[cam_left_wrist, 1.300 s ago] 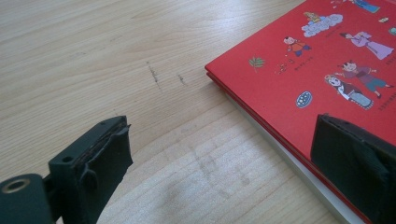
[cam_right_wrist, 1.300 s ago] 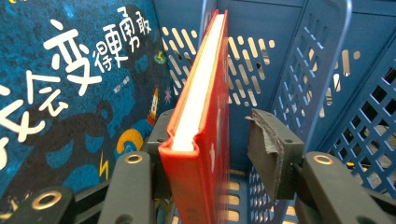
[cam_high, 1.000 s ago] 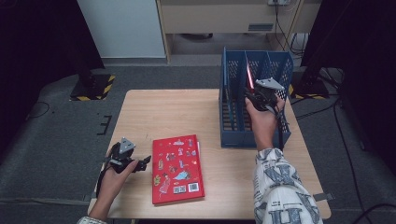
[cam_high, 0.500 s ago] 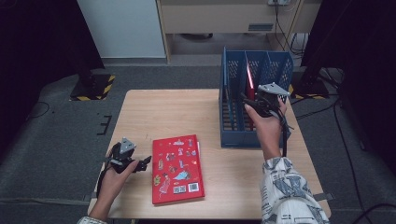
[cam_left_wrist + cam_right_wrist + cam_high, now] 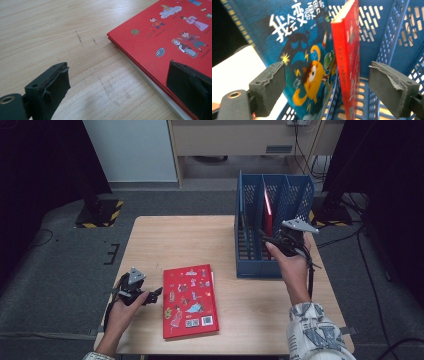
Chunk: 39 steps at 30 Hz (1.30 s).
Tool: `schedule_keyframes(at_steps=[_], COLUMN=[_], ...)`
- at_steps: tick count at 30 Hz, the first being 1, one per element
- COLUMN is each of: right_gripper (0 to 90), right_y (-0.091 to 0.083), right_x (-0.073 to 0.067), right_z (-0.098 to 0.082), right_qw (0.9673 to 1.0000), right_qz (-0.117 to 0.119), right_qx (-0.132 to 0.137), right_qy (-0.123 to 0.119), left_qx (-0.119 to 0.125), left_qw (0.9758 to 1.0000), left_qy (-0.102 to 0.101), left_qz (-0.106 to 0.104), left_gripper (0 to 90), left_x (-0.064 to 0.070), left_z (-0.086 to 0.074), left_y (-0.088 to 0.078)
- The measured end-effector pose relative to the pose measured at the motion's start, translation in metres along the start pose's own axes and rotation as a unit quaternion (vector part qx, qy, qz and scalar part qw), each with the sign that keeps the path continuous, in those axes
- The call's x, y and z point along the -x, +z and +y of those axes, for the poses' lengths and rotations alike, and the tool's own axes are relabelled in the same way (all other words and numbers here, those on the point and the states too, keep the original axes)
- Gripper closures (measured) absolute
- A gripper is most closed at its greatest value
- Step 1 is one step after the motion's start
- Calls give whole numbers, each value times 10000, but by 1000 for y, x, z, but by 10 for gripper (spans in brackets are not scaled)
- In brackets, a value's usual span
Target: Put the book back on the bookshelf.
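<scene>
Your right tongs point(image 5: 270, 241) sit at the front of the blue file rack point(image 5: 250, 265), their jaws apart and just opened wider. The upright red book point(image 5: 348, 62) stands between the pads point(image 5: 388, 87), untouched, in the rack's middle compartment beside a blue picture book point(image 5: 304, 62). Your left tongs point(image 5: 152, 293) rest low over the tabletop point(image 5: 175, 240), jaws apart, just beside the left edge of the flat red book point(image 5: 190, 300).

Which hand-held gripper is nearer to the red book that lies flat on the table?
The left hand-held gripper is nearer: it sits just beside the flat red book's left edge. The right hand-held gripper is far off, at the blue file rack.
</scene>
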State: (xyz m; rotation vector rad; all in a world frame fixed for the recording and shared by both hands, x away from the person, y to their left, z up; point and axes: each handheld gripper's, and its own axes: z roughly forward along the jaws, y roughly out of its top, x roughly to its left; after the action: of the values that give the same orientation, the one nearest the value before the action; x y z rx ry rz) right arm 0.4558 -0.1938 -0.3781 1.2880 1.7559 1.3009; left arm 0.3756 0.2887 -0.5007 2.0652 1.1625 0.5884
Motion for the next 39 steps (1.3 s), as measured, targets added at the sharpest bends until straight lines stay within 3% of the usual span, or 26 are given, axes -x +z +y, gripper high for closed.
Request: schedule_keyframes(at_steps=[11, 25, 39], right_gripper=[100, 172, 203], right_y=[-21, -40, -34], right_x=[-11, -19, -41], right_z=[-21, -37, -48], right_qw=[9988, 9976, 9953], right_qz=[467, 653, 889], right_qx=[-136, -227, -390], right_qy=[-8, -5, -24], left_qx=[-11, 5, 46], left_qw=[9999, 9998, 9997], left_qy=[-68, -159, -148], left_qz=[-93, -133, -187], left_gripper=[39, 38, 37], left_x=[3, 5, 7], left_z=[-2, -6, -5], left_y=[0, -3, -4])
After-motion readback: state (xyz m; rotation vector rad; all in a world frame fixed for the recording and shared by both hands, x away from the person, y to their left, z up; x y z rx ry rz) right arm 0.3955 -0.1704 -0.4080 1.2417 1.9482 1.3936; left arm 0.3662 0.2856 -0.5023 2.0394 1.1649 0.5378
